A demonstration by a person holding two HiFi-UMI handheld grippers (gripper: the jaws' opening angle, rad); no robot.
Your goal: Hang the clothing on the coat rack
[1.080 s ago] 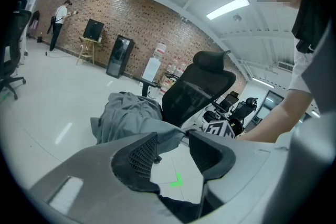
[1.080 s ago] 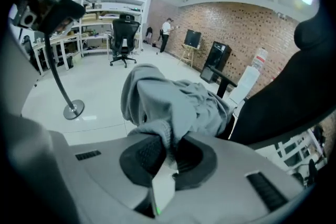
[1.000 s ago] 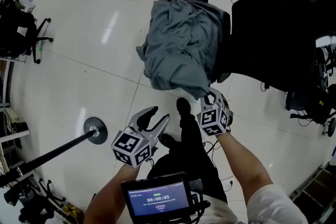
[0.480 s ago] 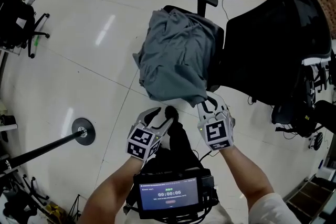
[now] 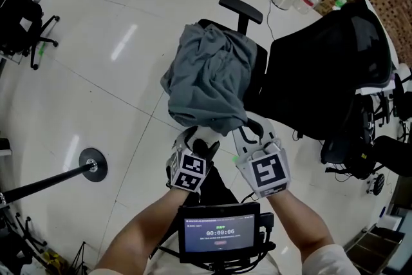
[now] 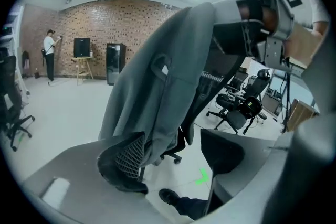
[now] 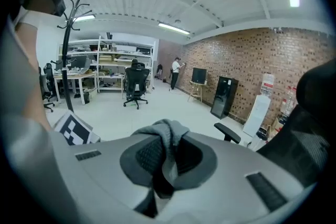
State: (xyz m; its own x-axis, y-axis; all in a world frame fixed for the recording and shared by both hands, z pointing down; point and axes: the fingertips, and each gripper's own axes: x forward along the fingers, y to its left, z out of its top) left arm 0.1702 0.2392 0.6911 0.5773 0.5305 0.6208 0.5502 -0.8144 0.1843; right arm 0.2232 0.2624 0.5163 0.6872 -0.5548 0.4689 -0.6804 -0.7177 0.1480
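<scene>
A grey garment (image 5: 209,80) hangs in front of a black office chair (image 5: 322,67); my right gripper (image 5: 244,133) is shut on its near edge. In the right gripper view a fold of the grey cloth (image 7: 167,136) is pinched between the jaws of the right gripper (image 7: 165,160). My left gripper (image 5: 198,138) sits just left of it, at the garment's lower hem. Its jaws have just been opening and stand wide. In the left gripper view the garment (image 6: 157,76) hangs beside the left pad (image 6: 126,157) of the left gripper (image 6: 173,160), unpinched. The coat rack (image 7: 68,34) stands far left.
The coat rack's round base (image 5: 92,166) and its pole (image 5: 38,185) lie at the lower left of the head view. The chair's armrest (image 5: 241,8) juts out behind the garment. A small screen (image 5: 219,238) sits at the person's chest. More office chairs (image 6: 239,107) and desks stand around.
The right gripper has risen toward the camera with the grey garment in its jaws. The left gripper has shifted right to the garment's lower hem, and its jaws have spread wider.
</scene>
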